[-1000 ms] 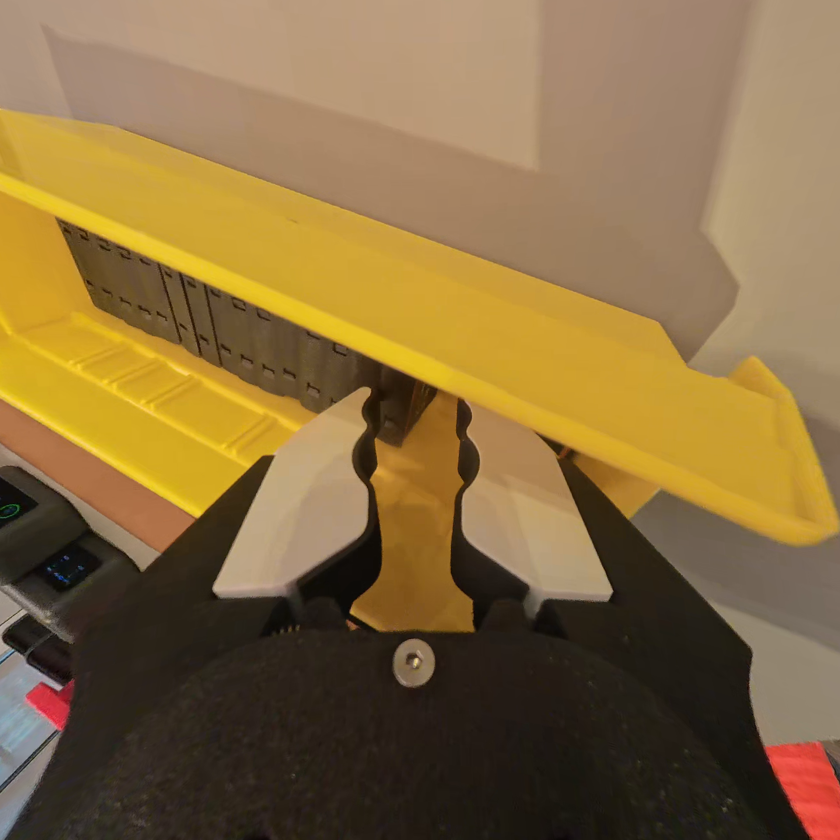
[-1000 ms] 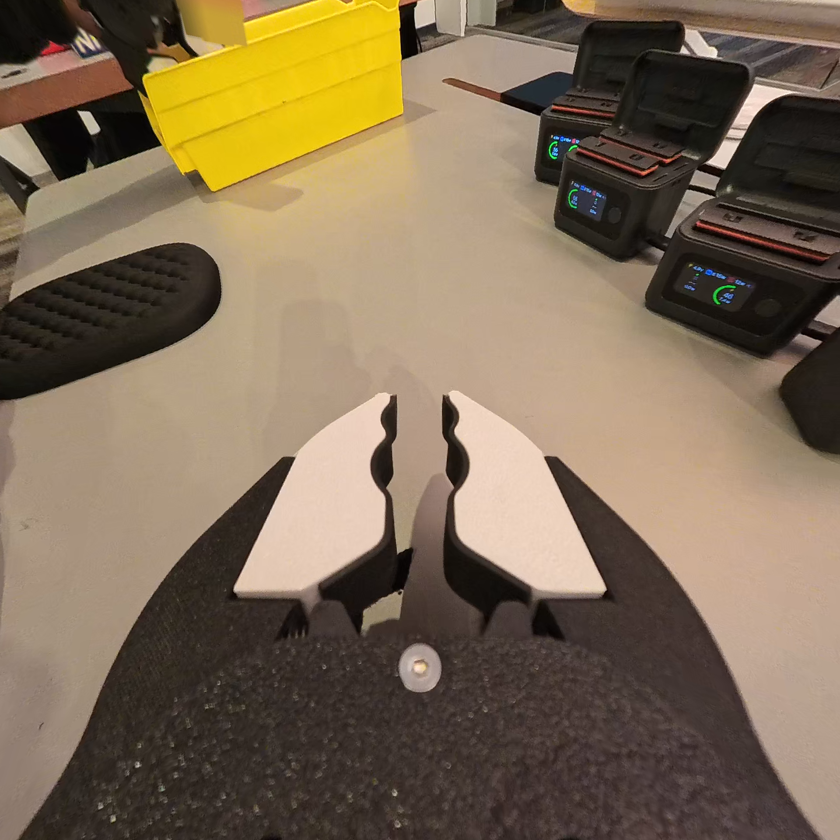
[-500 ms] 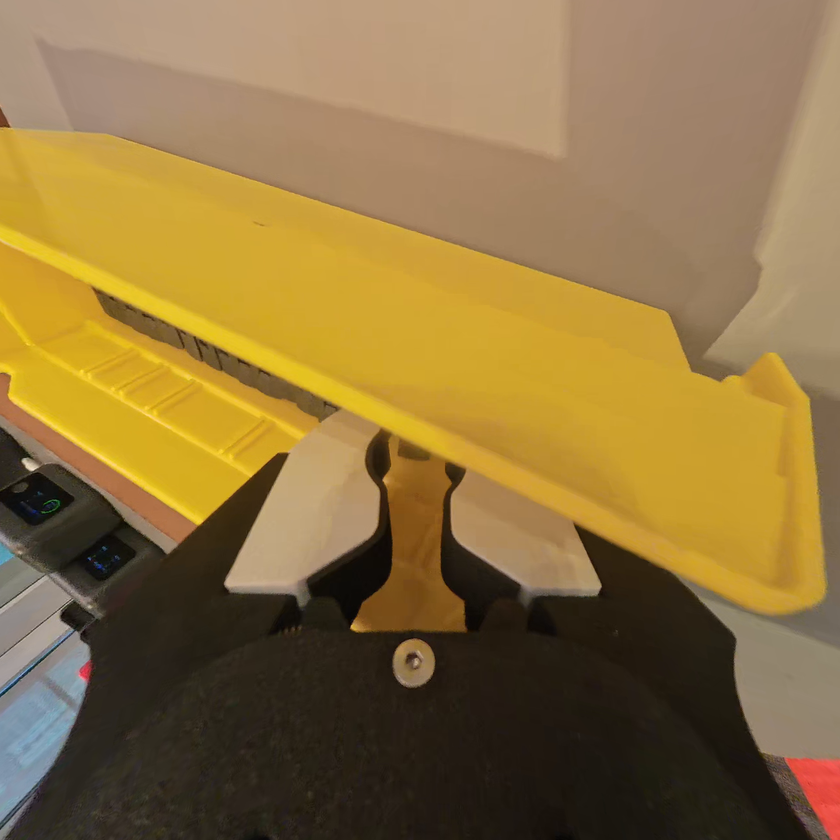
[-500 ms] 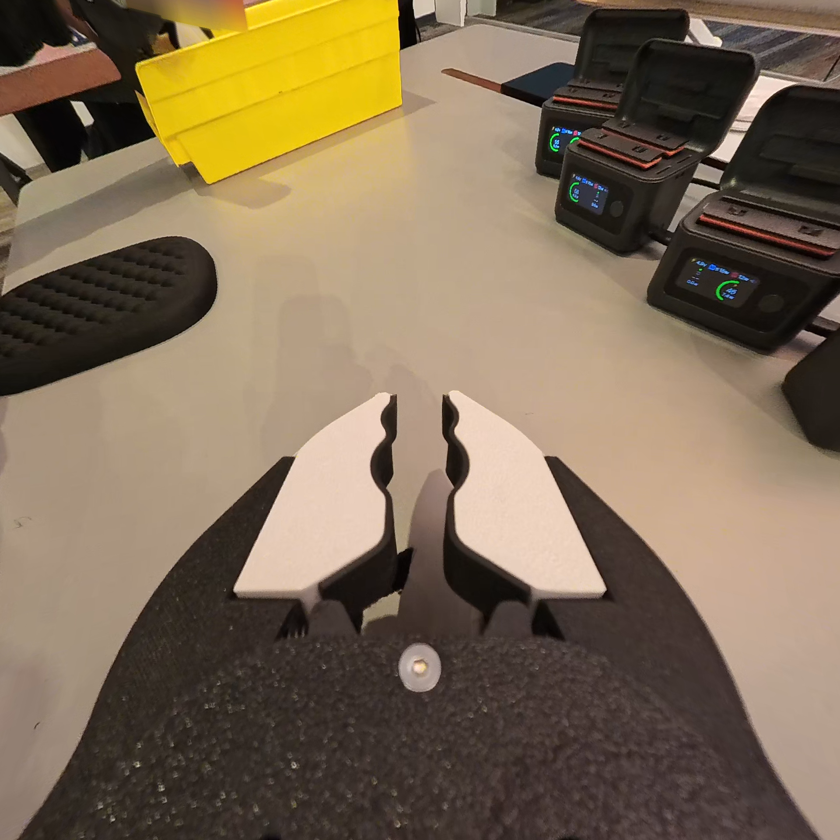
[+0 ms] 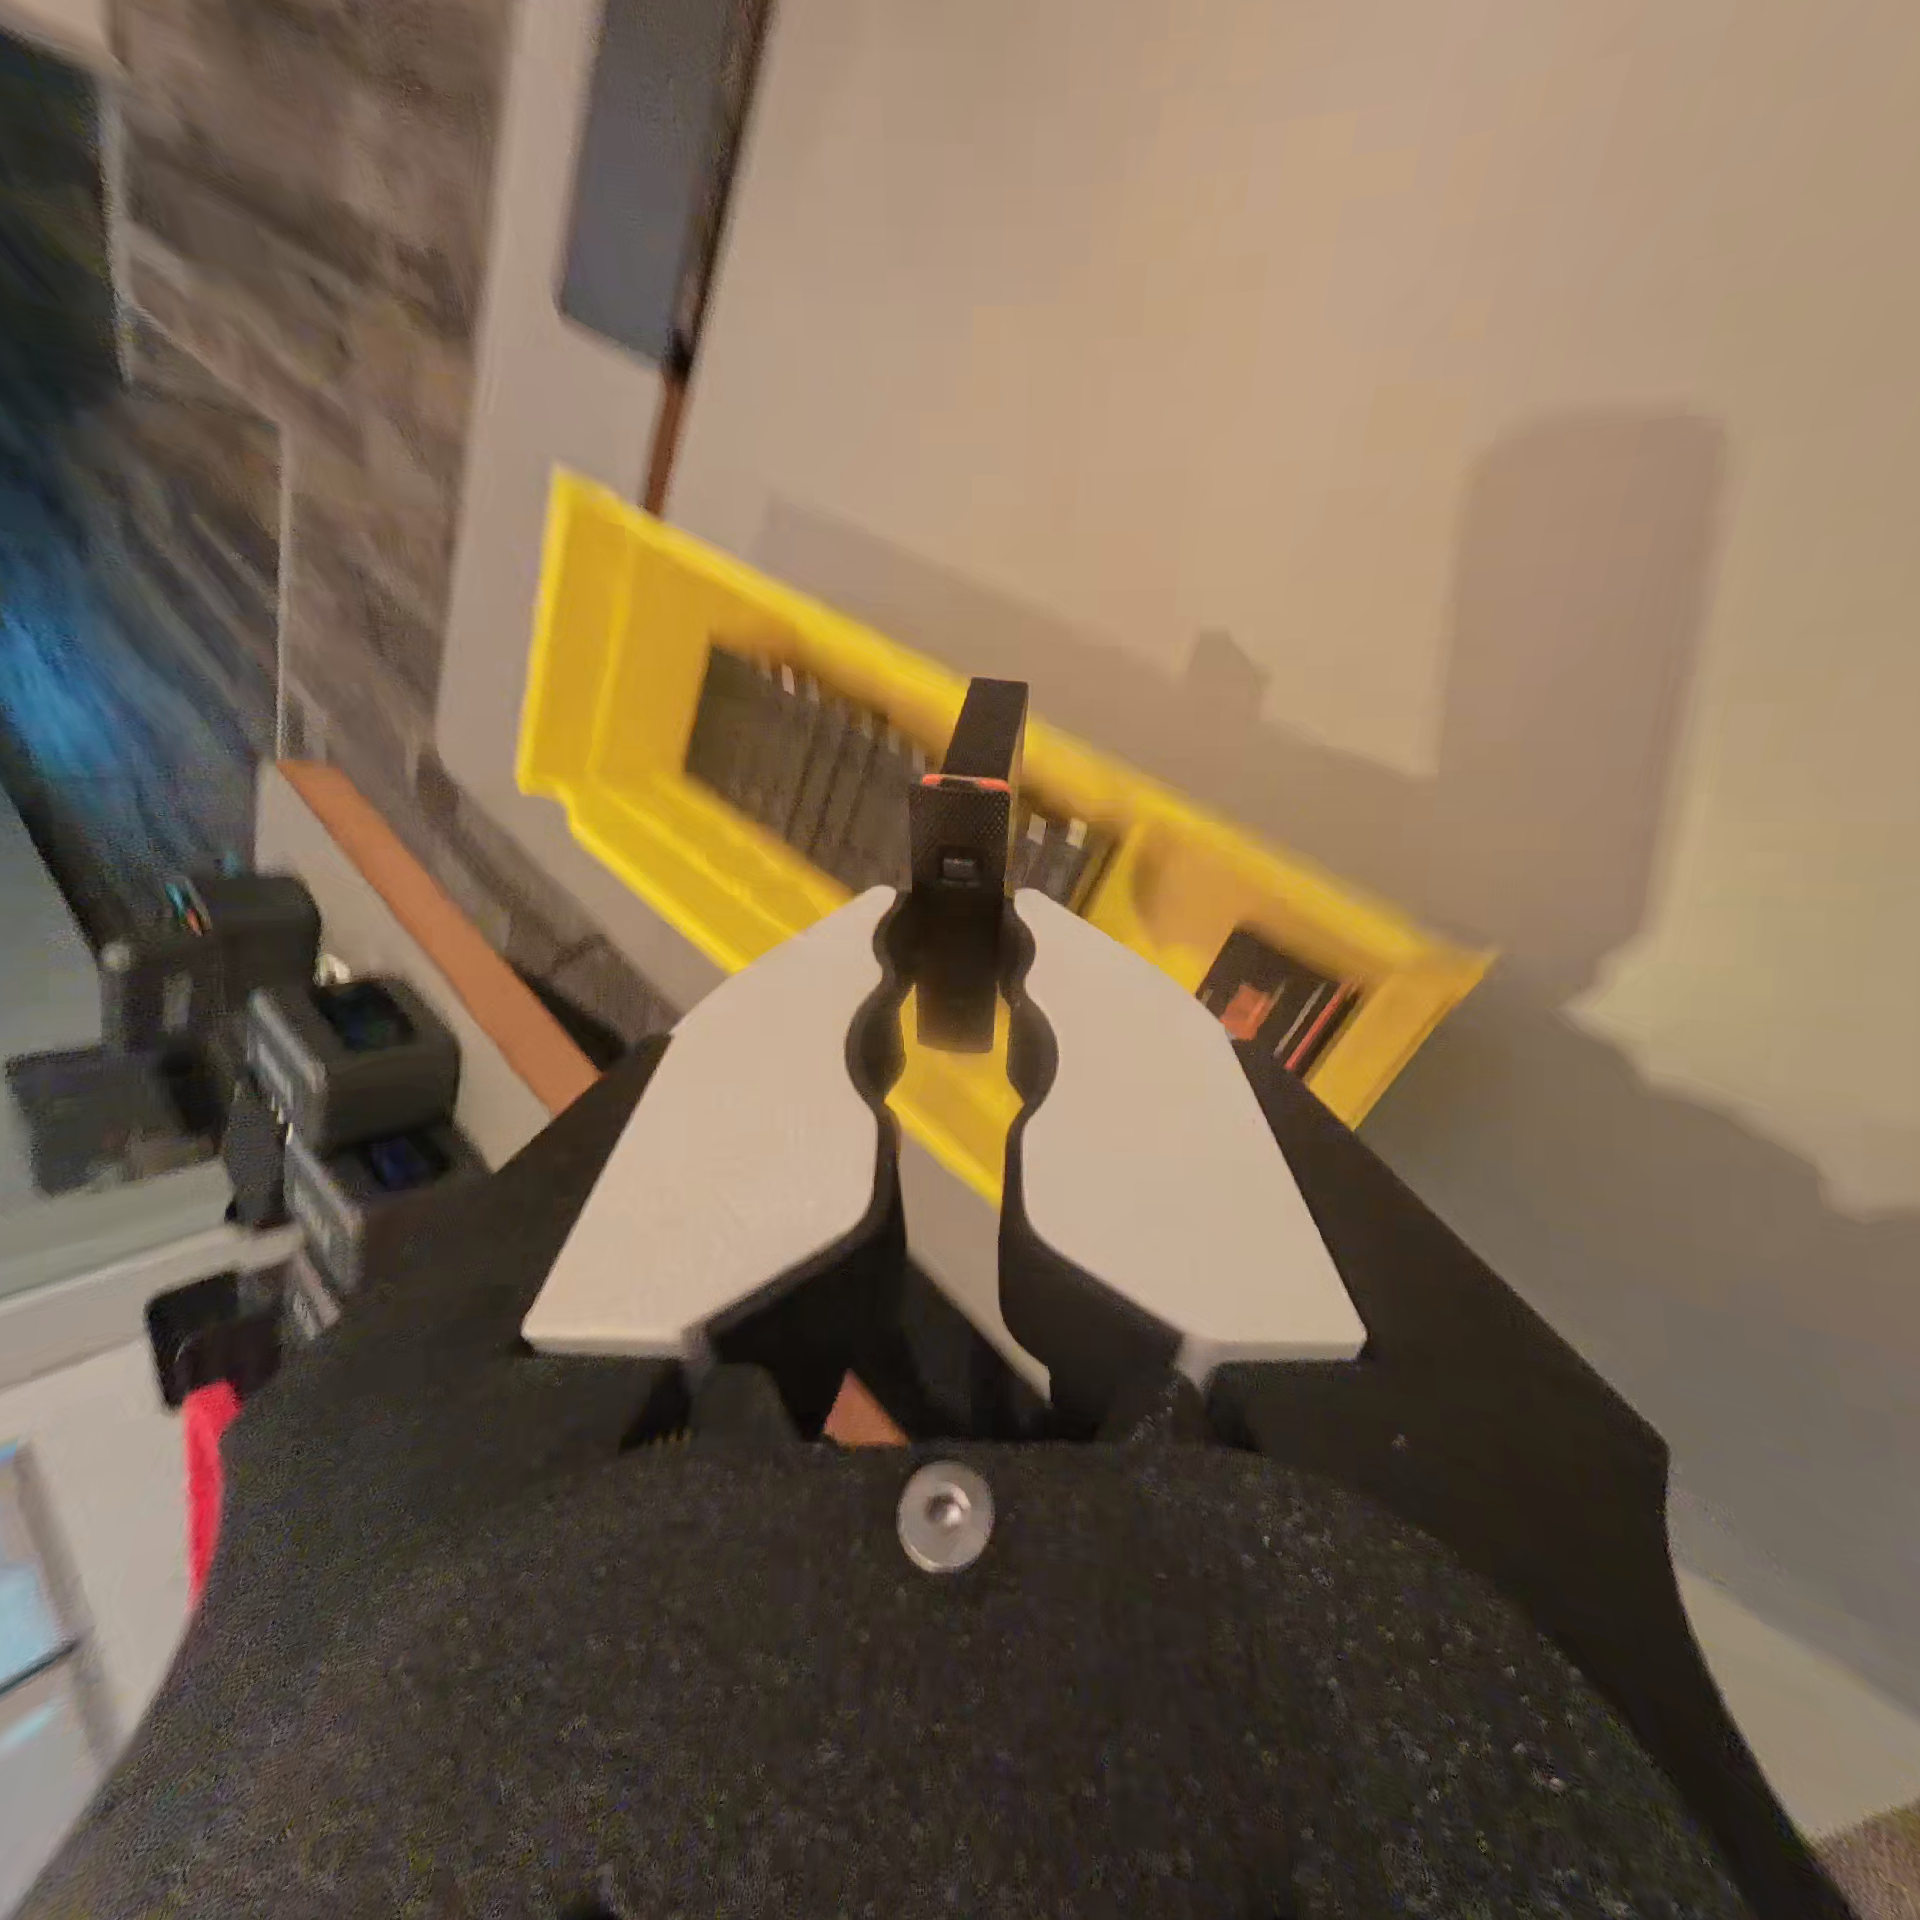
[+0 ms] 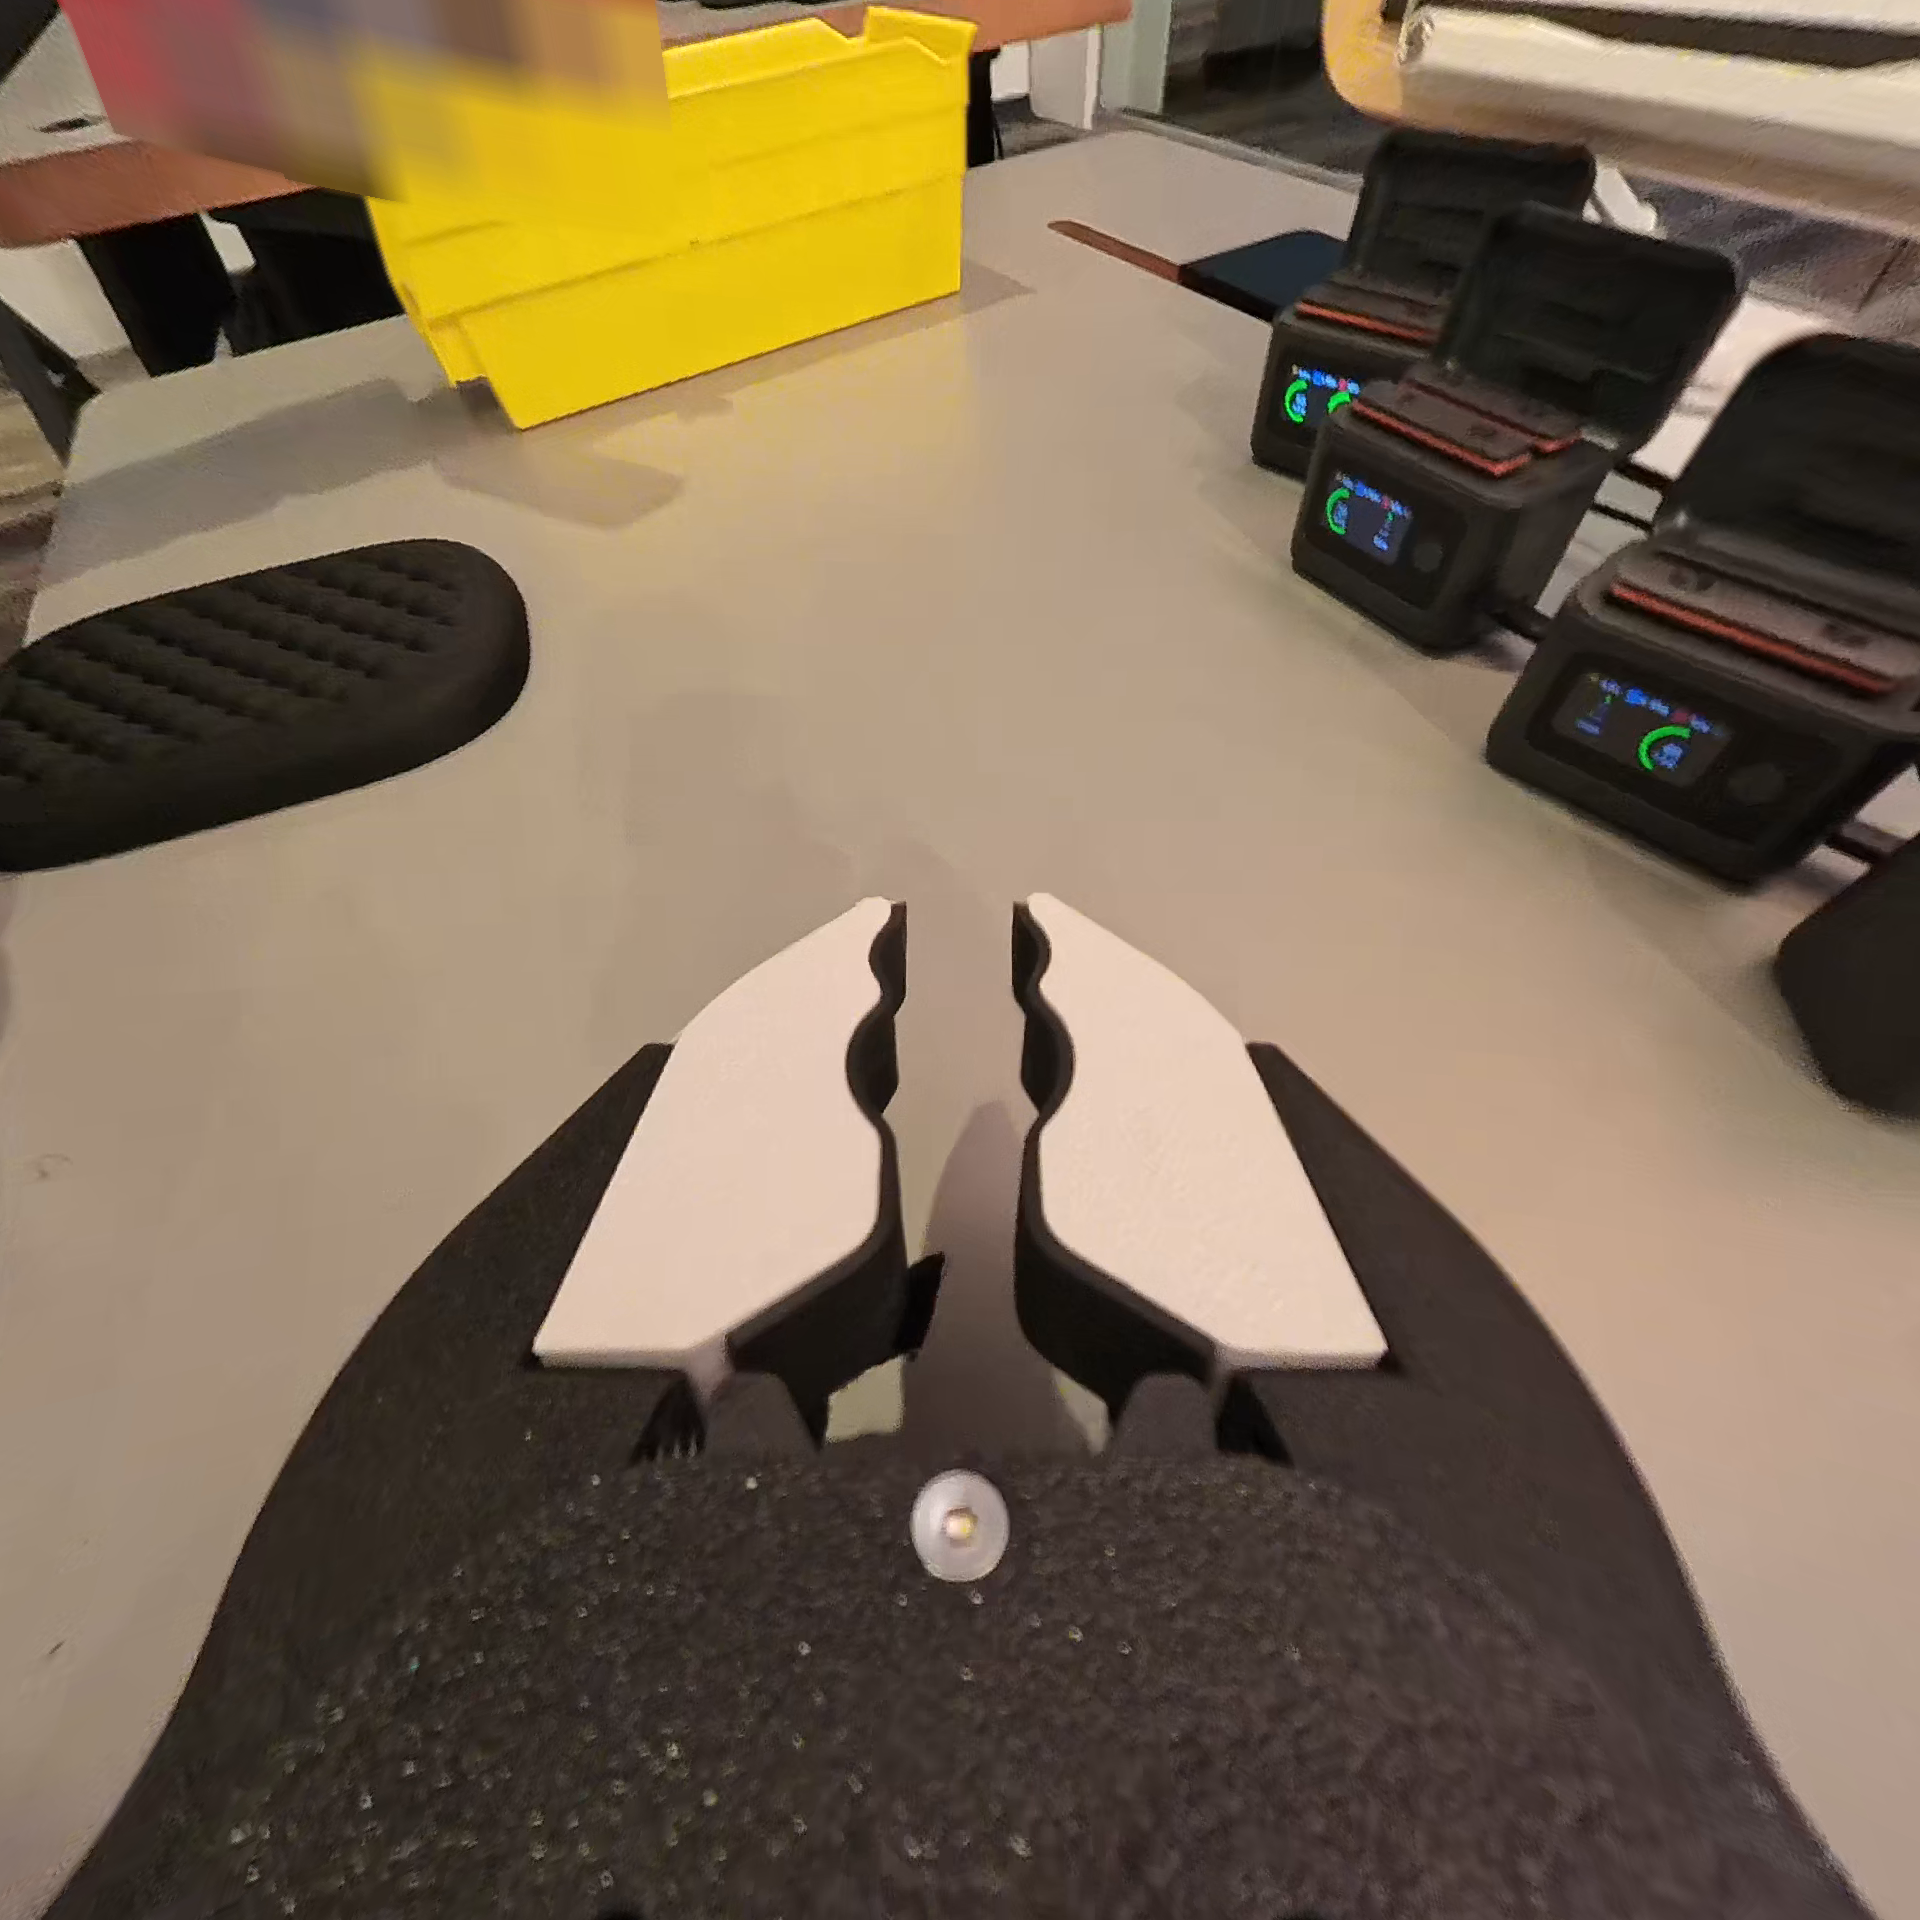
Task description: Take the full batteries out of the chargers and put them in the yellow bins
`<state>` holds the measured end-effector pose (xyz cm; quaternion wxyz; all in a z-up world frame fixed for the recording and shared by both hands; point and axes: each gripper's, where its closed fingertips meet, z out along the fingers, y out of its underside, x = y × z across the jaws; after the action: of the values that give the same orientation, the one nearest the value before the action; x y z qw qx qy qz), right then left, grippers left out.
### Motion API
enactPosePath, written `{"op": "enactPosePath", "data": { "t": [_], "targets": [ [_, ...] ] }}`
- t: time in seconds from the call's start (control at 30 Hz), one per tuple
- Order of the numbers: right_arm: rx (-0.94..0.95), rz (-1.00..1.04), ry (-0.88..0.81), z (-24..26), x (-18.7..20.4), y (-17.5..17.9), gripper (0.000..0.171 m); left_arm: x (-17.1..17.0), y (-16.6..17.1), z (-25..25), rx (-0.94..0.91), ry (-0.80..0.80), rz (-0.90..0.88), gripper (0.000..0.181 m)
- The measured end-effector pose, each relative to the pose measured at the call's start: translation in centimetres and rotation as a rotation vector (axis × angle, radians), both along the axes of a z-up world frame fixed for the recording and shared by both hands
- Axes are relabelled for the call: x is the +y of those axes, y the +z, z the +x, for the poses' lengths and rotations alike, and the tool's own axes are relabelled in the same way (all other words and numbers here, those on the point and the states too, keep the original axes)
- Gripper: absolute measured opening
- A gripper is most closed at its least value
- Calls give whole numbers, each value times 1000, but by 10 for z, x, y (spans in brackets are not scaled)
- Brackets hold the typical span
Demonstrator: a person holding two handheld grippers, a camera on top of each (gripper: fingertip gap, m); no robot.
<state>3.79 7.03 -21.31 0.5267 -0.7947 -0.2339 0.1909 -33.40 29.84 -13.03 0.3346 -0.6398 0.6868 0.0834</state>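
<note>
In the left wrist view my left gripper (image 5: 956, 920) is shut on a black battery (image 5: 964, 831) with an orange strip and holds it upright above the long yellow bin (image 5: 634, 769). Several dark batteries (image 5: 810, 769) stand in a row inside the bin, and more lie at its right end (image 5: 1283, 1003). In the right wrist view my right gripper (image 6: 958, 914) is empty, its jaws a narrow gap apart, low over the grey table (image 6: 935, 644). Three black chargers stand open at the right, the nearest (image 6: 1704, 717), the middle one (image 6: 1455, 499) and the farthest (image 6: 1340, 364). The yellow bin (image 6: 707, 260) stands at the far left.
A black ribbed pad (image 6: 239, 686) lies on the table at the left. A dark object (image 6: 1860, 987) sits at the right edge. In the blurred left wrist view, chargers (image 5: 343, 1049) show at the left and a beige wall (image 5: 1247, 364) behind the bin. Across from one pair of fingers to the other is roughly 45 cm.
My left gripper has pulled back and up from inside the yellow bin and now shows a battery between its fingertips. My right gripper has hardly moved.
</note>
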Motion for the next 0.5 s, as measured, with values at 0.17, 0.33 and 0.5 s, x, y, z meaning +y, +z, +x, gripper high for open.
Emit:
{"op": "enactPosePath", "data": {
  "t": [0.17, 0.33, 0.5],
  "targets": [
    [-89, 105, 65, -20, -5, 16, 23, -83, 18, 100, -206, -262, -87, 15],
    [-228, 210, 149, -47, -14, 35, 31, -168, -26, 199, -215, -530, -226, 15],
    [-297, 247, 187, -62, -15, 39, 38, -219, -66, 274, -206, -712, -307, 15]
  ]
}}
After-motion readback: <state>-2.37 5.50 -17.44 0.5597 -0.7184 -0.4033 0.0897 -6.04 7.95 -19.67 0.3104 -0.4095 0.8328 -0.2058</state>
